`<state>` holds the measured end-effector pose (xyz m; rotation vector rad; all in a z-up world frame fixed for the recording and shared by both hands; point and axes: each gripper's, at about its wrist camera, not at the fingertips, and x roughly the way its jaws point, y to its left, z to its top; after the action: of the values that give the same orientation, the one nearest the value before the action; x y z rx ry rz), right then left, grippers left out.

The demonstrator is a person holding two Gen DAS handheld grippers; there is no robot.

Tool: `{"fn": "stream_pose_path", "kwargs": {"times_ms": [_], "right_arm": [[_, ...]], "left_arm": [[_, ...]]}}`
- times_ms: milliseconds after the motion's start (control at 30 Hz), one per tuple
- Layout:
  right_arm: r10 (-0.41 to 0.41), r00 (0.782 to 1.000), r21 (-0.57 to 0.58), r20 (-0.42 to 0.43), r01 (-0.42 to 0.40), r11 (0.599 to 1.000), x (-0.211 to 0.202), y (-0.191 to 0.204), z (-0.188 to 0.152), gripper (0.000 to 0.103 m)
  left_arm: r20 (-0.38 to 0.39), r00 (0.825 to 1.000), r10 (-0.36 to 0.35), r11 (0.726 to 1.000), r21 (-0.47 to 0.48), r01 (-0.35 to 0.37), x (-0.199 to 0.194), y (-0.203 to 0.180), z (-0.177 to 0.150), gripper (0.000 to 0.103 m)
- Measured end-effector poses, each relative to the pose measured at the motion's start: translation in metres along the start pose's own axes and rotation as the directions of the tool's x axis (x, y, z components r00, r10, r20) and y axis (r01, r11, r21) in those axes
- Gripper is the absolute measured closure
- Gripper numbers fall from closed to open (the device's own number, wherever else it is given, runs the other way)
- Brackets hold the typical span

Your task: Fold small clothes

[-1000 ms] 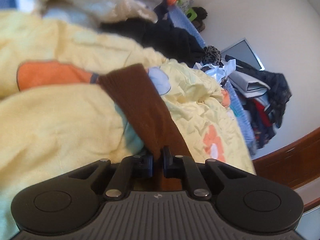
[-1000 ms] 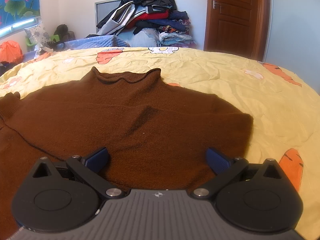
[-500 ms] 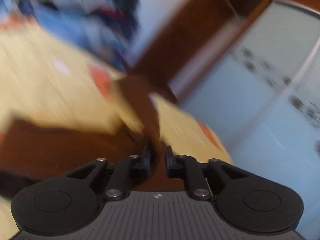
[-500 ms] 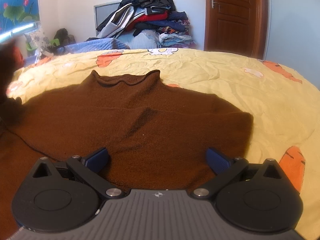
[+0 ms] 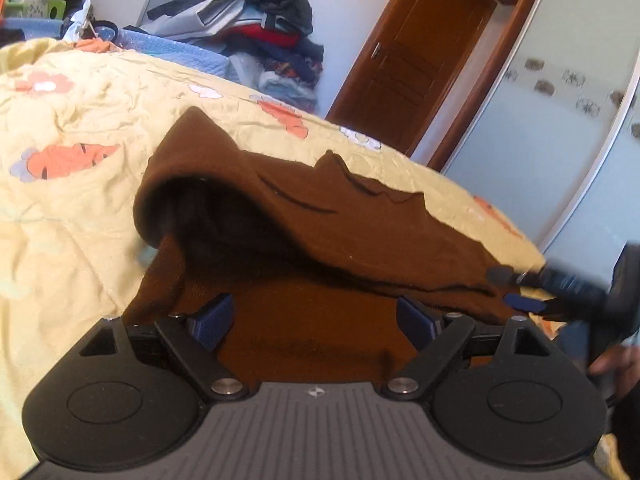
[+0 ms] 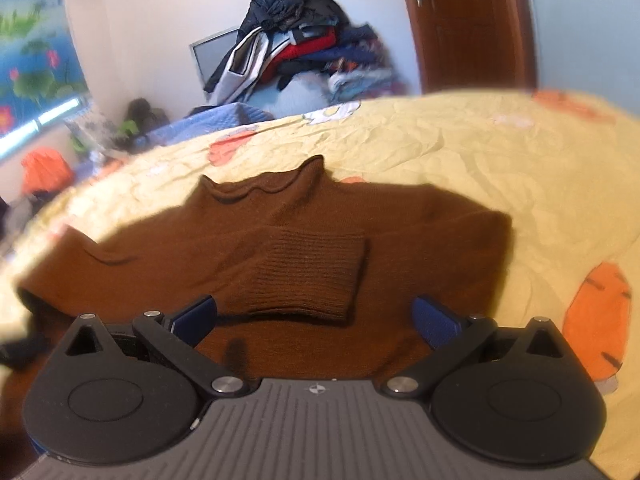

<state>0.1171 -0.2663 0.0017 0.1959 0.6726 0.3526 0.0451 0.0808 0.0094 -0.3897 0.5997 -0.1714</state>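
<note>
The brown sweater (image 6: 280, 240) lies flat mid-bed (image 6: 500, 152), collar toward the far edge, its folded-in sleeve cuff (image 6: 304, 276) crosswise just ahead of the spread, empty right tongs (image 6: 314, 316); the left tongs (image 5: 310, 318) are opening, pinching nothing.

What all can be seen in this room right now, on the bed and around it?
sweater: one, brown, flat on the bed, one ribbed sleeve cuff folded across its body
bedspread: one, yellow with orange carrot prints, under the sweater
pile of clothes: one, mixed dark, red and white, against the far wall
door: one, brown wood, right of the pile
wall picture: one, blue with green leaves, far left
left gripper: black with blue pads, jaws opening over the sweater, nothing between them
right gripper: black with blue pads, open, above the sweater's hem
</note>
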Motion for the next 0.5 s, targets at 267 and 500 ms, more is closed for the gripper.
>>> {"fn": "stream_pose_path", "kwargs": {"times_ms": [267, 500], "right_arm": [[0.147, 0.977, 0.360, -0.154, -0.083, 0.929, 0.018, -0.027, 0.042, 0.008], [0.072, 0.960, 0.250, -0.270, -0.002, 0.968, 0.044, -0.008, 0.056, 0.058]], "left_arm": [[0.008, 1.000, -0.016, 1.000, 0.005, 0.016, -0.001, -0.001, -0.008, 0.004], [0.014, 1.000, -0.023, 1.000, -0.006, 0.023, -0.004, 0.003, -0.011, 0.004]]}}
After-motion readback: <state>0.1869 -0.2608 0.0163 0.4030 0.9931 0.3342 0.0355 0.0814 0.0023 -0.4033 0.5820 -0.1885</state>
